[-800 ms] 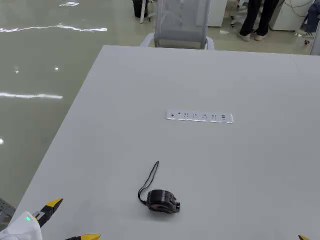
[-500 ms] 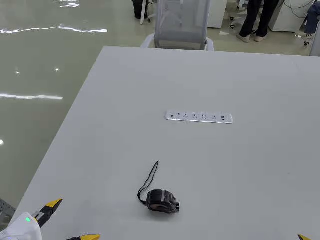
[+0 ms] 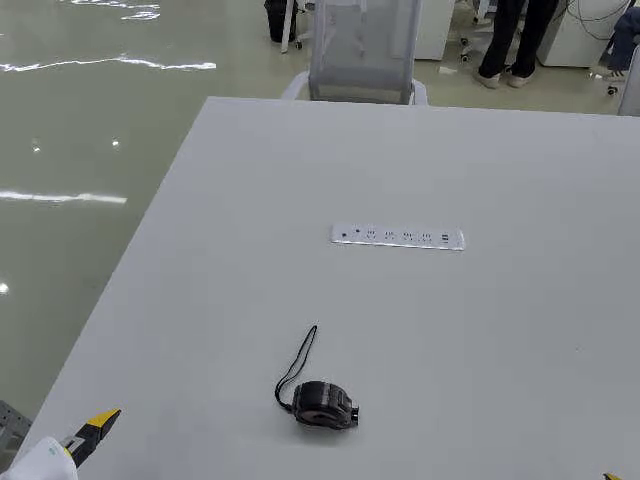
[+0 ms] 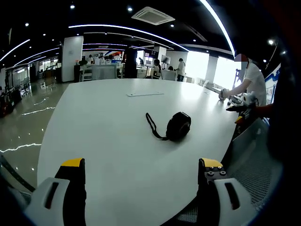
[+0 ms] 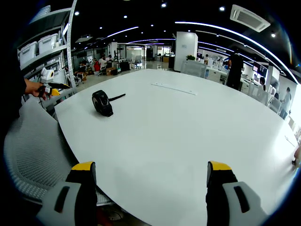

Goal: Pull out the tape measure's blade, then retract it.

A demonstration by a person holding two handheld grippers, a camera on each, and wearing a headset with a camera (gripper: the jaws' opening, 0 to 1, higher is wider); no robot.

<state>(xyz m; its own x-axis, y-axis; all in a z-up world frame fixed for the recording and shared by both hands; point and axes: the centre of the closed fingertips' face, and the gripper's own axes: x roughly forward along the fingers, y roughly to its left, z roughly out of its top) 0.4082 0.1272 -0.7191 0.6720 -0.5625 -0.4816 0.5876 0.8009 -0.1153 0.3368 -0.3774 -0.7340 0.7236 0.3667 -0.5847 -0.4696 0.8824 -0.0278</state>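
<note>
Work on the blade is judged not yet begun. The tape measure (image 3: 323, 403) is seen lying on its side close to the near edge of the white table (image 3: 500, 330), toward the near-left corner. No blade is drawn out, and its black wrist strap (image 3: 297, 362) is trailed toward the far edge. A power strip (image 3: 398, 237) is set flat near the table's middle, well apart from it.

The left gripper (image 4: 142, 163) is held at the near-left corner with its jaws spread wide and nothing between them. The tape measure is seen ahead of it, untouched. The right gripper (image 5: 151, 165) is held off the near edge further right, likewise spread wide and empty, well apart from the case.

Several slips can be foreseen. The case is small, rounded and unrestrained on a smooth top, so it could be pushed along or spun if one jaw meets it first. The strap could be pinched instead of the body, which would leave the case swinging. The blade's end hook cannot be made out, so a grasp on it may be missed. If the case is clamped weakly, it could be dragged over the near edge when the blade is drawn. On release, the blade could whip back.
</note>
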